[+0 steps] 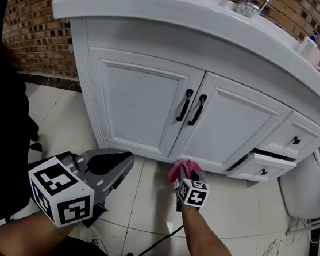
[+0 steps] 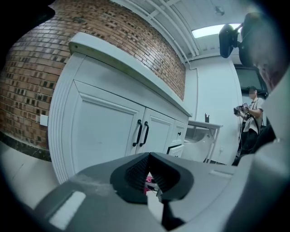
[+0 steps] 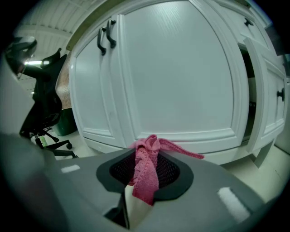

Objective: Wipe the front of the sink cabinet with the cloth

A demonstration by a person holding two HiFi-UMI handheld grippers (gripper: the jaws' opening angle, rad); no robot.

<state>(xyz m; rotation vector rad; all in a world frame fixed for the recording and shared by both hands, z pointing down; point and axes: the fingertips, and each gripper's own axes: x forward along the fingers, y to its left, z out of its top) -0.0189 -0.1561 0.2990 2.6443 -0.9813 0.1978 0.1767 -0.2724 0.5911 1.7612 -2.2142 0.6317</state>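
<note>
Pinched in the right gripper [image 3: 146, 168]: a small pink terry cloth [image 3: 146, 179], clamped by its middle so that a bunched knot and one loose tail stand proud of the jaw tips, presumably so that fabric rather than plastic meets the paint. Hangs low, just in front of the bottom rail of the right-hand door [image 3: 181, 68] of the white panelled sink cabinet [image 1: 146, 102], near the pale tiled floor [image 1: 139, 203]; impossible to tell whether touching the wood yet. Probably the foot of a stroke, or the start of one; the rest of the front lies upward and to either side from there.

Left gripper [image 1: 124, 162] held back and to the side, well apart from the cabinet, jaws pressed together on nothing; seemingly idle, parked clear of the wiping path and free to steady something if needed.

Worth minding: the pair of black bar handles [image 1: 190, 106] where the two doors meet, apt to snag the loose tail; likewise the lower right drawer [image 1: 262, 166], standing slightly ajar and liable to shift under a push.
</note>
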